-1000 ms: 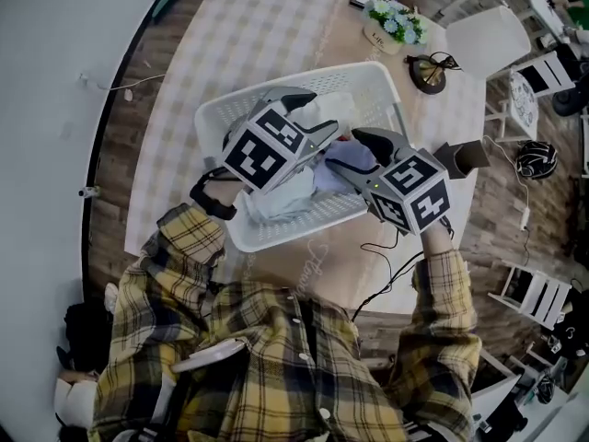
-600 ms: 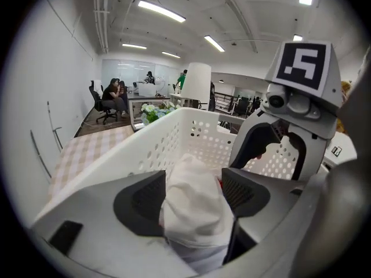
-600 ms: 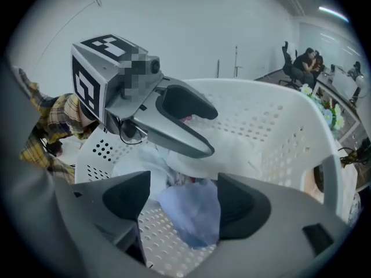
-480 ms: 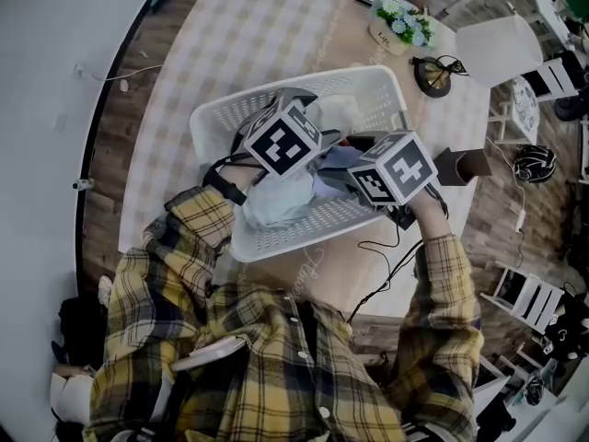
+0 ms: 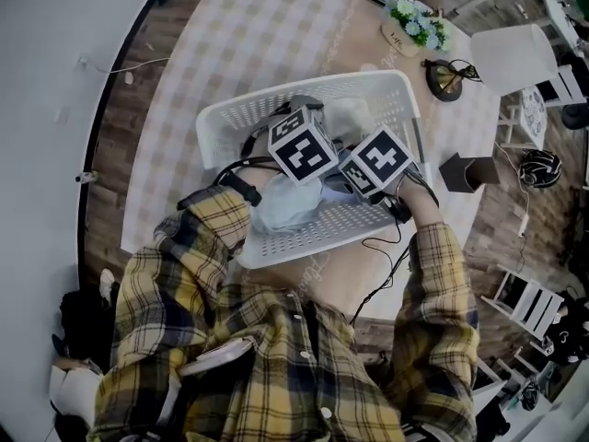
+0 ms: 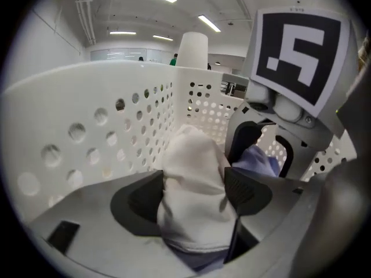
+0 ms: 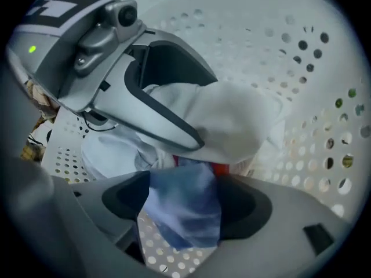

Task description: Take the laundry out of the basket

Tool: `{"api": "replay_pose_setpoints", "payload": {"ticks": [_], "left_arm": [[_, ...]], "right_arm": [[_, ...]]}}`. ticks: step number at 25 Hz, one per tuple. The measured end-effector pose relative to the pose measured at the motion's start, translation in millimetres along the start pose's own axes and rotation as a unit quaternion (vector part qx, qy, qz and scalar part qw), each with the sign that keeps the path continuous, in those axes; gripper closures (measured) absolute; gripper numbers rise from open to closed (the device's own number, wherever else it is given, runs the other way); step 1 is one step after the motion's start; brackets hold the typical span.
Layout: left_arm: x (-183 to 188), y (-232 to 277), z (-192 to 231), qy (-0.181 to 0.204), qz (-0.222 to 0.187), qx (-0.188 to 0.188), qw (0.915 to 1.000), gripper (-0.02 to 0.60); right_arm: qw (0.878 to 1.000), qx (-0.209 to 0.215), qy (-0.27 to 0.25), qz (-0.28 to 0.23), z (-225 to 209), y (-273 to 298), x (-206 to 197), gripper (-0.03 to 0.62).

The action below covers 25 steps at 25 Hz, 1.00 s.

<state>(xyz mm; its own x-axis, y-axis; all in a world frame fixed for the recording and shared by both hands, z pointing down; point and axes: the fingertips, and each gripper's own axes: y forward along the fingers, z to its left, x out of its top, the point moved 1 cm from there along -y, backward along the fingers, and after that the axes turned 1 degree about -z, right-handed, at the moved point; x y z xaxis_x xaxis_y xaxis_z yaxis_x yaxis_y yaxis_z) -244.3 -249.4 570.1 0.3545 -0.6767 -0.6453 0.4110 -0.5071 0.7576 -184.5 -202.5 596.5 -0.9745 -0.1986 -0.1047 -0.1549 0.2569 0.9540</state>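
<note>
- Both tongs are down inside the white basket (image 5: 342, 225), which stands on the checked desk (image 5: 239, 35). All the laundry is still in it, so nothing has been lifted out yet.
- The left tongs (image 6: 194, 193) are opening, with a bunched white cloth (image 6: 194, 155) standing between the pads. It is brushed on both sides, but it does not look clamped.
- The right tongs (image 7: 185, 204) are spread wide, and a fold of blue cloth (image 7: 179, 227) hangs between the pads. No squeeze on it can be seen.
- A pale garment (image 5: 285, 205) lies at the near end of the basket, under the two marker cubes.
- The step in hand is judged to be the grasp itself — each pair of tongs is placed round its own piece and is ready to close.
- The tongs should be pushed a little deeper before closing, so that a thick fold is caught rather than a thin edge.
- The white and blue pieces lie touching, and the left tongs sit just beside the blue fold. One piece is best raised first, so that the two are not dragged up tangled.
- The lift should be taken straight up and clear of the perforated wall — a sideways pull could tip or slide the light basket.
- A red scrap shows behind the blue cloth, and what it is cannot be told.
</note>
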Motion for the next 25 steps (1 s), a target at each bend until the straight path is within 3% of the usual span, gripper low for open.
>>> {"api": "replay_pose_setpoints", "payload": {"ticks": [8, 13, 15, 25], "left_arm": [[-15, 8, -3, 0.039, 0.034, -0.005, 0.9986, 0.243], [-21, 9, -8, 0.094, 0.056, -0.005, 0.9940, 0.424], [-21, 9, -10, 0.109, 0.060, -0.007, 0.9922, 0.462], [-15, 0, -9, 0.110, 0.063, -0.008, 0.9919, 0.500]], "right_arm": [[0.999, 0.018, 0.020, 0.023, -6, 25, -8, 0.263], [1.000, 0.000, 0.011, 0.021, -10, 28, -6, 0.387], [1.000, 0.004, 0.013, 0.014, -10, 28, -4, 0.442], [0.999, -0.006, 0.026, -0.017, -13, 11, 3, 0.507]]}}
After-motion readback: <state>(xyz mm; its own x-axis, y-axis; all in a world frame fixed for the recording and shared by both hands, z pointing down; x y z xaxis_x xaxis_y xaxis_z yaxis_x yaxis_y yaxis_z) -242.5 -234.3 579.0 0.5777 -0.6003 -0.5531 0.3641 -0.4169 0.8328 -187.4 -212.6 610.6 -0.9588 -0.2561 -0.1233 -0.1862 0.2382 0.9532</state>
